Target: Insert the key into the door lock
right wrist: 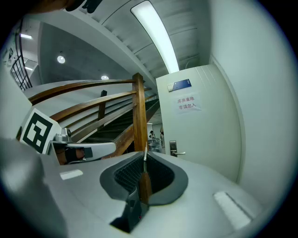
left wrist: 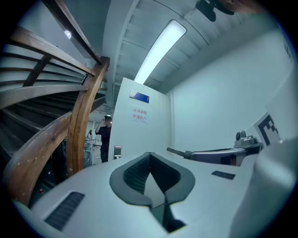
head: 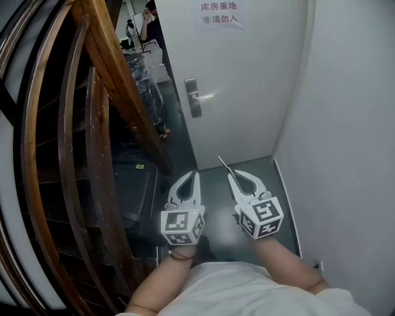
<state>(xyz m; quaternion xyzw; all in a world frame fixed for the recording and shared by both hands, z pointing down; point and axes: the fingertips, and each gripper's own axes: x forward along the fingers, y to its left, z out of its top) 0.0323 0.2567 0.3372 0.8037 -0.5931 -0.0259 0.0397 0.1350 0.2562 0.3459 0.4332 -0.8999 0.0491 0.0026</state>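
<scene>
You are standing in a narrow corner with a grey floor (head: 213,185) underfoot and a plain white wall (head: 345,123) on your right. A curved wooden staircase (head: 114,80) fills the whole left side. Straight ahead is the white door (head: 253,80).

Only the head view shows both tools side by side, level and low in front of your body. The left gripper (head: 195,178) is clenched and, as its own view shows, the pads meet with nothing between them. The right gripper (head: 231,177) is just beside it, clamped on the key (head: 223,163).

The two gripper views look higher and show what the head view misses. They take in a long ceiling light (left wrist: 160,46), a small blue plate (right wrist: 179,84) at the top of the door, and a person (left wrist: 106,137) standing far off past the stair post.

A paper notice (head: 219,15) hangs on the upper door. The metal lock plate (head: 192,97) with its lever handle (head: 205,95) sits at the door's left edge.

The right gripper view shows the key's brown shank upright between the pads, its thin metal tip poking out ahead. The key points towards the door, well apart from the lock plate.
</scene>
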